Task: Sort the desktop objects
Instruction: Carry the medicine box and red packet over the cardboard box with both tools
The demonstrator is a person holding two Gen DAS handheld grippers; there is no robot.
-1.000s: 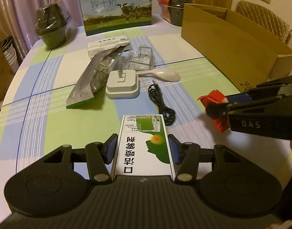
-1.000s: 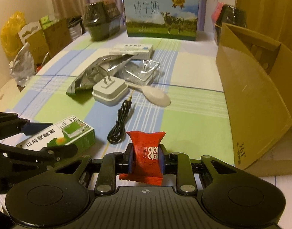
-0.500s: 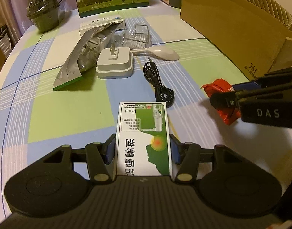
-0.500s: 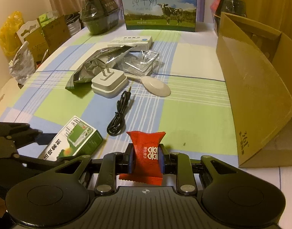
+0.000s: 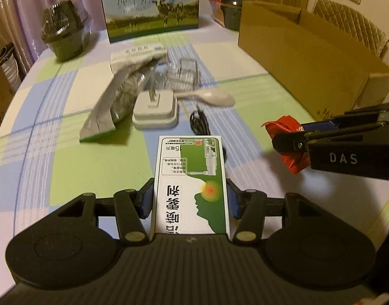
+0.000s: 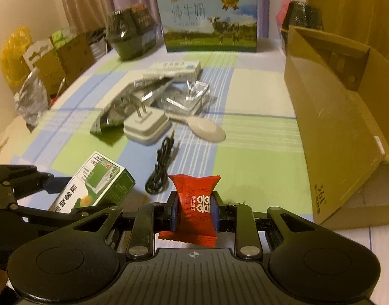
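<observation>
My left gripper (image 5: 190,200) is shut on a green and white medicine box (image 5: 190,178), held above the checked tablecloth. The same medicine box (image 6: 92,183) shows at lower left in the right wrist view, clamped in the left gripper (image 6: 67,198). My right gripper (image 6: 194,209) is shut on a red candy packet (image 6: 193,203). From the left wrist view the red candy packet (image 5: 286,137) sits in the right gripper (image 5: 293,142) at mid right. An open cardboard box (image 6: 334,117) stands at the right, its long wall facing the grippers.
On the table lie a white plug adapter (image 6: 146,127), black cable (image 6: 161,167), white spoon (image 6: 207,129), silver foil pouch (image 5: 120,99), clear plastic case (image 6: 189,99) and white carton (image 6: 176,67). A milk carton box (image 6: 209,23) and dark wrapped pots (image 5: 64,35) stand behind.
Both grippers have lifted and tilted up with their loads held fast; the table items have shifted down in view, and the background is motion blurred. Nothing was let go.
</observation>
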